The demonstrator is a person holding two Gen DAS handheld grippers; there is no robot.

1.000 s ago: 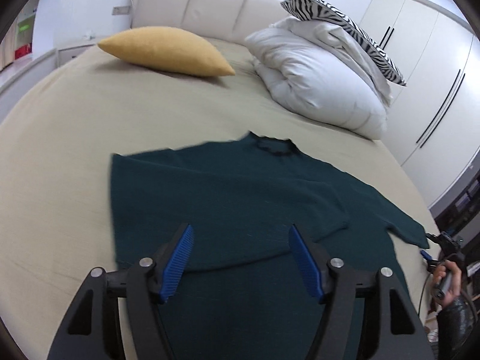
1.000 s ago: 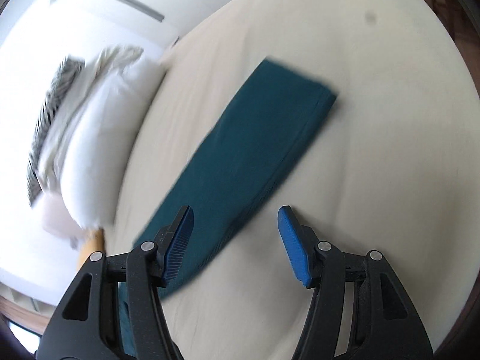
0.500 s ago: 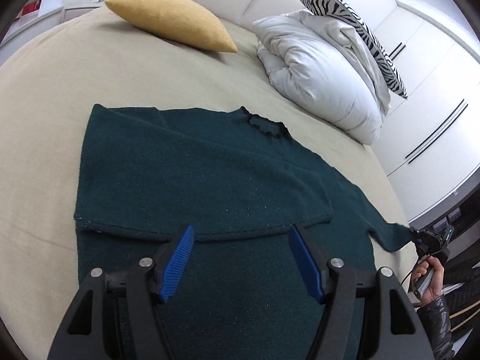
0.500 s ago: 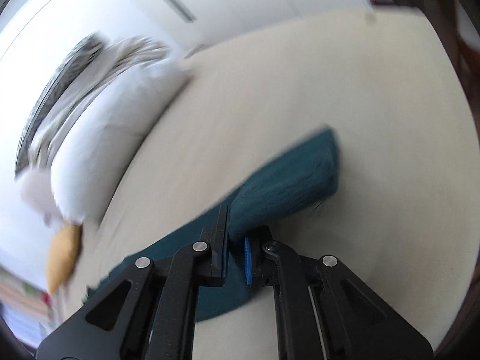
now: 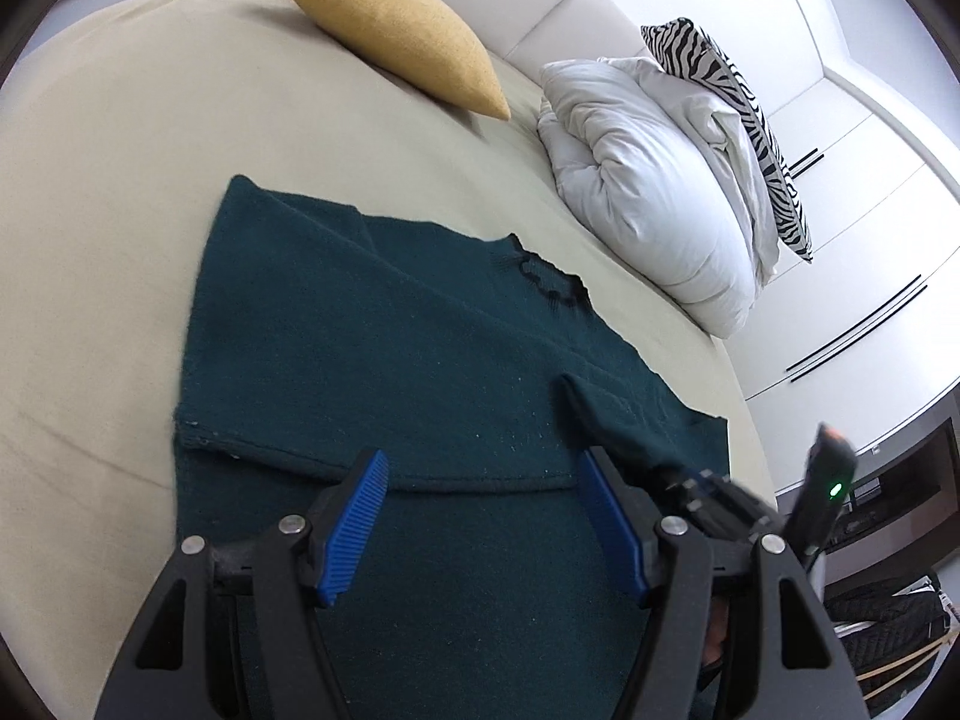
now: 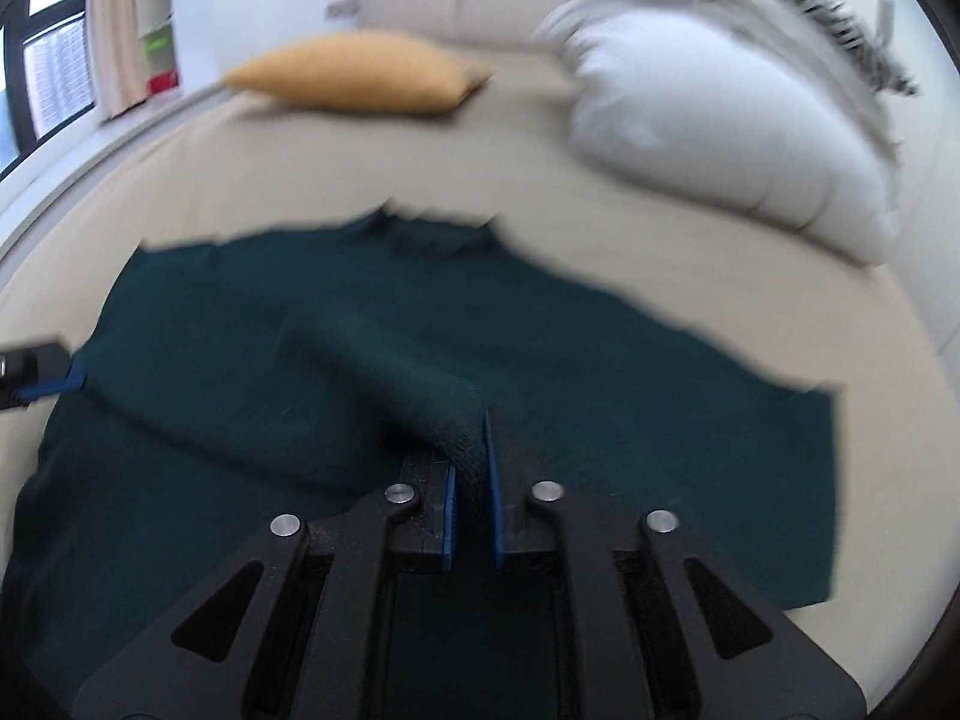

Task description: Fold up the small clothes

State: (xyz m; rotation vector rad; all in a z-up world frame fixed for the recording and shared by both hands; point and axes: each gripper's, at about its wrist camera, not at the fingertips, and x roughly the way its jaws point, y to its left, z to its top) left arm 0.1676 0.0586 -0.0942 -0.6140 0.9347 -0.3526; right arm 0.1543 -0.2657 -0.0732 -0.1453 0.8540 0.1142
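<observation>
On one bed point(image 5: 90, 240), right tongs point(image 6: 471, 516) pinch one sweater point(image 5: 360, 330); left tongs point(image 5: 486, 522) gape.

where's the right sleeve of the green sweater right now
The sleeve is pinched in the right claw, lifted and folded in over the sweater body, on the bed, beside the open left claw.

1. My right hand-held gripper point(image 6: 471, 498) has clamped the sweater's sleeve point(image 6: 414, 384) and carried it from the bed's right edge over the sweater body point(image 5: 384, 360).
2. My left hand-held gripper point(image 5: 486, 531) has swung rightward.
</observation>
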